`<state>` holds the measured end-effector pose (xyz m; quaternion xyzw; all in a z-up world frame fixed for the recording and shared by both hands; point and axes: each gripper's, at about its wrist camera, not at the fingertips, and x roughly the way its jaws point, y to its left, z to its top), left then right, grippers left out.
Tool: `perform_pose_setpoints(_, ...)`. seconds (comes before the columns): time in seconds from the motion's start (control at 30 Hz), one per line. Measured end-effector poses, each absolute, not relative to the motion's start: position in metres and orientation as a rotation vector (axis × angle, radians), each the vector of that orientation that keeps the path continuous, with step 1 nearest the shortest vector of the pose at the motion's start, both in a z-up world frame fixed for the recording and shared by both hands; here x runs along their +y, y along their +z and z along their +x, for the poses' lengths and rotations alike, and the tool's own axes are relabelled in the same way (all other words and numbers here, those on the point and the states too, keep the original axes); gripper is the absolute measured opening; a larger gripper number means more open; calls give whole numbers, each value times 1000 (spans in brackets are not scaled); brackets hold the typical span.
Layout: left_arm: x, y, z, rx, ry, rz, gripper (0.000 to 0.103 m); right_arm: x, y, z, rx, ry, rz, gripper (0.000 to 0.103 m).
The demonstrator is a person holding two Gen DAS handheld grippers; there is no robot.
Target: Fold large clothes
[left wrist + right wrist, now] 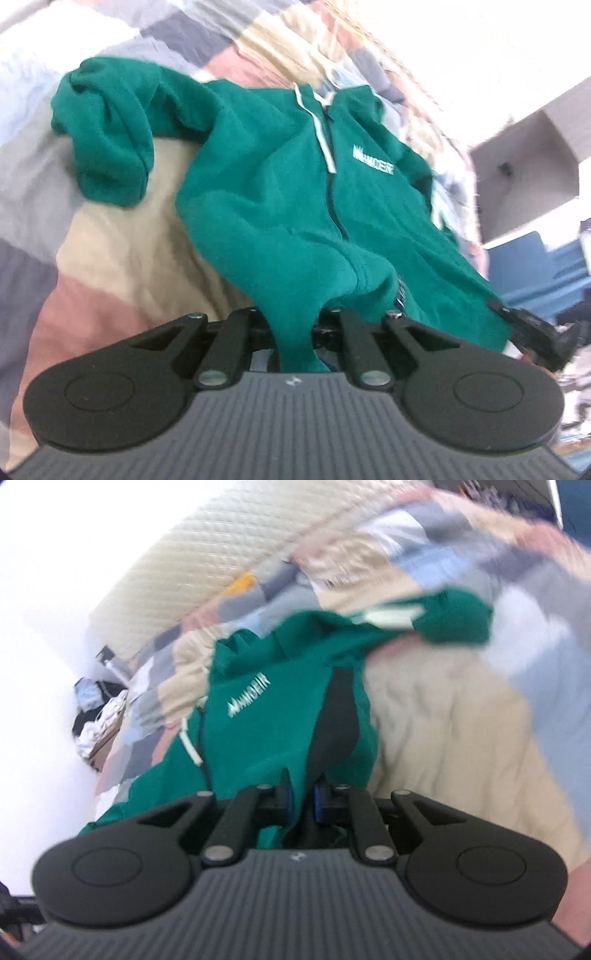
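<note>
Both grippers, left [295,328] and right [301,797], clamped on hoodie [280,184] hem. Thick, floppy fleece: best gripped at hem corners.

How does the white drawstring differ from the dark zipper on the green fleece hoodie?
The white drawstring is pale and lies loose on the fabric; the dark zipper is near-black and sewn into the green fleece hoodie. The drawstring ends higher; the zipper runs lower. Both descend from the collar.

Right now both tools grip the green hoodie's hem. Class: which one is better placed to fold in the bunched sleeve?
Probably the left tool. In its view the bunched sleeve of the green hoodie lies on its side, on the patchwork quilt. The right tool grips the opposite hem corner.
</note>
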<state>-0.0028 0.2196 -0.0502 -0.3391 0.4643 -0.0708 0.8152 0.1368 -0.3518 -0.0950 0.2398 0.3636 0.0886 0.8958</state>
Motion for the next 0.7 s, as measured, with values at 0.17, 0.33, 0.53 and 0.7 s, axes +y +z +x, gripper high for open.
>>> perform_pose_setpoints(0.17, 215, -81, -15, 1141, -126, -675, 9, -347, -99, 138, 913, 171, 335, 13)
perform_pose_setpoints(0.33, 195, -122, -7, 1279, -65, -551, 9, -329, -163, 137, 1143, 88, 180, 14)
perform_pose_setpoints(0.53, 192, -99, -4, 1225, -60, -452, 25, -319, -182, 134, 1163, 50, 142, 20)
perform_pose_setpoints(0.7, 189, -61, -3, 1101, -13, -357, 64, -318, -165, 127, 1094, 75, 124, 39)
